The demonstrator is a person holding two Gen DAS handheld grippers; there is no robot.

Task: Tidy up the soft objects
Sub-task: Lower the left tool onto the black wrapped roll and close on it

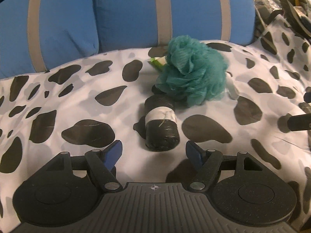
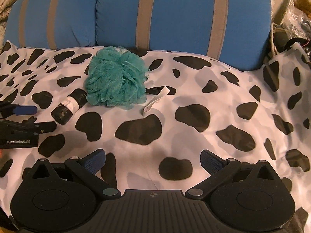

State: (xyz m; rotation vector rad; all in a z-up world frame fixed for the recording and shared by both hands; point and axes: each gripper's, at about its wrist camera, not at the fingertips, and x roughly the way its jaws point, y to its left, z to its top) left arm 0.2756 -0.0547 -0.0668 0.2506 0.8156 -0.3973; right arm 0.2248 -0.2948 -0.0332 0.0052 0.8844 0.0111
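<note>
A teal mesh bath pouf lies on a cow-print sheet. Against its near side rests a black roll with a white band. A green and white scrap pokes out behind the pouf, and a white strap trails from its right side. My left gripper stands open just short of the roll, with nothing between its blue fingers. My right gripper is open over bare sheet, well short and right of the pouf. The left gripper shows at the left edge of the right wrist view.
Blue cushions with grey stripes stand along the back of the sheet. Dark clutter and plastic wrapping are piled at the far right. The right gripper's finger pokes in at the right edge of the left wrist view.
</note>
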